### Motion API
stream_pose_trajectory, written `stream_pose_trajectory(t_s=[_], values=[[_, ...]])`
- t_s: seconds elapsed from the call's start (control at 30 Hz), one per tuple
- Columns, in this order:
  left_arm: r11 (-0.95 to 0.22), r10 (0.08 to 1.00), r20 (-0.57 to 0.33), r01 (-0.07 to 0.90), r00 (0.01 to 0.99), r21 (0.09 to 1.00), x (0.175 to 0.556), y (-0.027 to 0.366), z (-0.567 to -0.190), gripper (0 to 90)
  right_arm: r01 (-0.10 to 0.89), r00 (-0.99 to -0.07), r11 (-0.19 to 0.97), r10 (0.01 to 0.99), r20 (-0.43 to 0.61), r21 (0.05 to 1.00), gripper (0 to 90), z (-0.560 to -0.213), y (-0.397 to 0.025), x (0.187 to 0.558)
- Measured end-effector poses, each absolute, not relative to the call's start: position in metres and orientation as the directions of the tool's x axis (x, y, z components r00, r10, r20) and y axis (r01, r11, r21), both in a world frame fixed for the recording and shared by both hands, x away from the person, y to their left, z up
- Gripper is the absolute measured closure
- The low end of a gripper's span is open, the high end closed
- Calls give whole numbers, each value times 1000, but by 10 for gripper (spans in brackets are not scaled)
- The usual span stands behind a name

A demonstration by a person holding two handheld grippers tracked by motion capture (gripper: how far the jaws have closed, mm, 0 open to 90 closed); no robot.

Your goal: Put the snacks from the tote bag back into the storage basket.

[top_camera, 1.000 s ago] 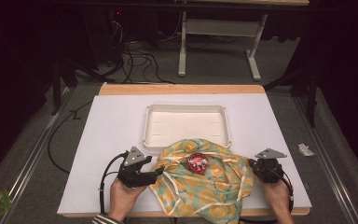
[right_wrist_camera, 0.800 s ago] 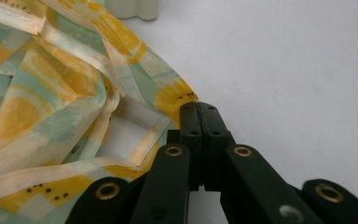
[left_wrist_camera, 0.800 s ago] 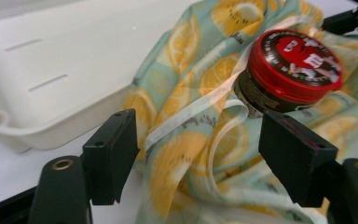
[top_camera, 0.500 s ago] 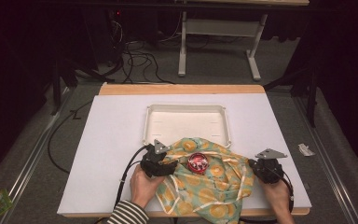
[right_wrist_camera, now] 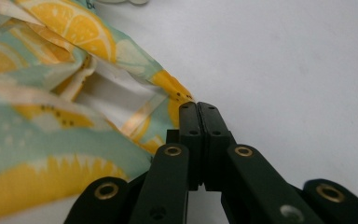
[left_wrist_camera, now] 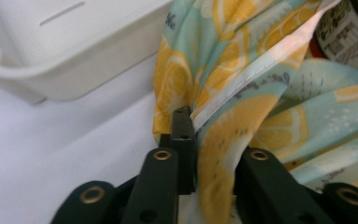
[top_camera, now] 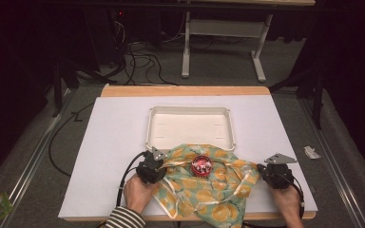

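A lemon-print cloth (top_camera: 214, 190) lies rumpled on the white table near its front edge, with a small red-lidded jar (top_camera: 201, 165) on its middle. My left gripper (top_camera: 158, 167) is at the cloth's left edge. In the left gripper view the left gripper (left_wrist_camera: 191, 116) is shut on a fold of cloth (left_wrist_camera: 261, 93), and the jar (left_wrist_camera: 349, 28) sits at the top right. My right gripper (top_camera: 264, 172) is at the cloth's right corner. In the right gripper view the right gripper (right_wrist_camera: 198, 108) is shut, pinching the tip of the cloth (right_wrist_camera: 51, 93).
A white tray (top_camera: 148, 128) stands just behind the cloth, its near rim touching the fabric; its corner (left_wrist_camera: 37, 74) is close to my left jaws. Bare white table (top_camera: 114, 142) stretches left and far. A table frame (top_camera: 218, 28) and cables (top_camera: 142, 61) are on the floor beyond.
My left gripper has moved right onto the cloth's left edge and shut on it, bunching that side toward the jar. The right gripper has stayed put.
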State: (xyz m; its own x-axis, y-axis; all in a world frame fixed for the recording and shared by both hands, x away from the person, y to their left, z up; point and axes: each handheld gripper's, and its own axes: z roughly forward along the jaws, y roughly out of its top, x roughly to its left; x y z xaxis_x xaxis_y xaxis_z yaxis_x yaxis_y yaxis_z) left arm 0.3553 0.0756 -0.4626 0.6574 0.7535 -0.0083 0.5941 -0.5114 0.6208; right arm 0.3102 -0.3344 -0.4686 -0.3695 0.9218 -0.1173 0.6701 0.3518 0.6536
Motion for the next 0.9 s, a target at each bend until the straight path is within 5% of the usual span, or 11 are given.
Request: stream_pose_trajectory(t_s=[0.33, 0.7, 0.9], values=[[-483, 734, -58, 580, 677, 657, 345, 85, -460, 861, 680, -349, 327, 932, -103, 656, 876, -464, -342, 307], [-486, 711, -75, 566, 700, 666, 345, 77, -460, 862, 536, -419, 285, 907, -43, 794, 821, -412, -323, 293], [-484, 707, -81, 564, 702, 669, 344, 75, -460, 862, 485, -490, 363, 866, -96, 795, 612, -404, -284, 301]])
